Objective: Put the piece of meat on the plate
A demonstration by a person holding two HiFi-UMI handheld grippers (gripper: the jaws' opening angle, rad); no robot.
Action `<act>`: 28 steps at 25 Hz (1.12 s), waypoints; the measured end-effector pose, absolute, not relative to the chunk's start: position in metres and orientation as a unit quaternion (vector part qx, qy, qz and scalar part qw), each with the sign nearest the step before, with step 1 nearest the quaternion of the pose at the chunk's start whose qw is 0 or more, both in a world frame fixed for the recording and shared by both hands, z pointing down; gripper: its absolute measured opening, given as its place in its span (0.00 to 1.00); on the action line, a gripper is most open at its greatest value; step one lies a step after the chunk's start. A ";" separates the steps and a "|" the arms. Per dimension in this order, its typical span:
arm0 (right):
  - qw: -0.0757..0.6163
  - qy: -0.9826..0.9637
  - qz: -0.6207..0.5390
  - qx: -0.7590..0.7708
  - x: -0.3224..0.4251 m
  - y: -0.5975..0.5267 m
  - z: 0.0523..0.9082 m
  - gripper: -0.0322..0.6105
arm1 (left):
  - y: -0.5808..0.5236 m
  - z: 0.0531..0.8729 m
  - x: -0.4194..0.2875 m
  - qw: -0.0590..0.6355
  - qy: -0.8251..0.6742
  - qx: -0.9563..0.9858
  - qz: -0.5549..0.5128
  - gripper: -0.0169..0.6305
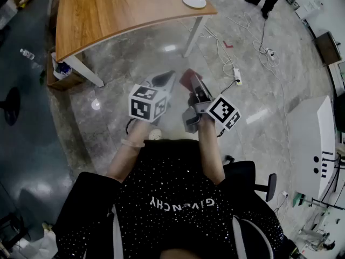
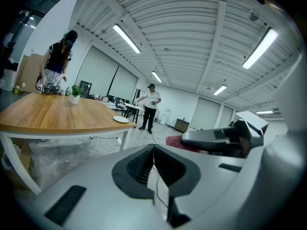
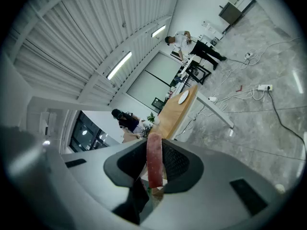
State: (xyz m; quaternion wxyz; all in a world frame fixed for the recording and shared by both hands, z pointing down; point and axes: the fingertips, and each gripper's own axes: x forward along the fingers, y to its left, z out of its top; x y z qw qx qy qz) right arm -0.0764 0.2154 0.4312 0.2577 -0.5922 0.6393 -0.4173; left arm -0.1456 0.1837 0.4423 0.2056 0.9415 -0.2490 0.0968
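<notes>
Gripping the piece of meat [image 3: 154,152] across its two flat faces, the right gripper [image 1: 195,86] has its jaws partly closed, with the ribbed pads pressing on the slab from both sides. The meat stands on edge between the pads, its rounded end projecting beyond the jaw tips. It appears to be a thin, reddish slab, probably light and somewhat pliable, with a surface that may be slippery. A hold on the flat faces near its middle, as here, should limit drooping and slipping. The left gripper [image 2: 153,153] has its jaws together with nothing between them. The plate [image 1: 194,0] lies near the far corner of the wooden table [image 1: 118,20], well apart from both grippers, which are held over the floor in front of the seated person.
</notes>
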 end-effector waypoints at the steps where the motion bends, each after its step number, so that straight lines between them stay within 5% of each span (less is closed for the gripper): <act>1: 0.254 0.641 -0.418 -0.592 -0.078 0.214 0.432 0.20 | 0.181 0.445 -0.147 0.209 -0.252 0.940 0.098 0.04; 12: 0.249 0.642 -0.429 -0.584 -0.052 0.175 0.439 0.20 | 0.138 0.455 -0.122 0.222 -0.268 0.932 0.104 0.04; 28: 0.259 0.641 -0.429 -0.581 0.089 0.062 0.435 0.20 | 0.032 0.454 0.017 0.218 -0.269 0.931 0.111 0.04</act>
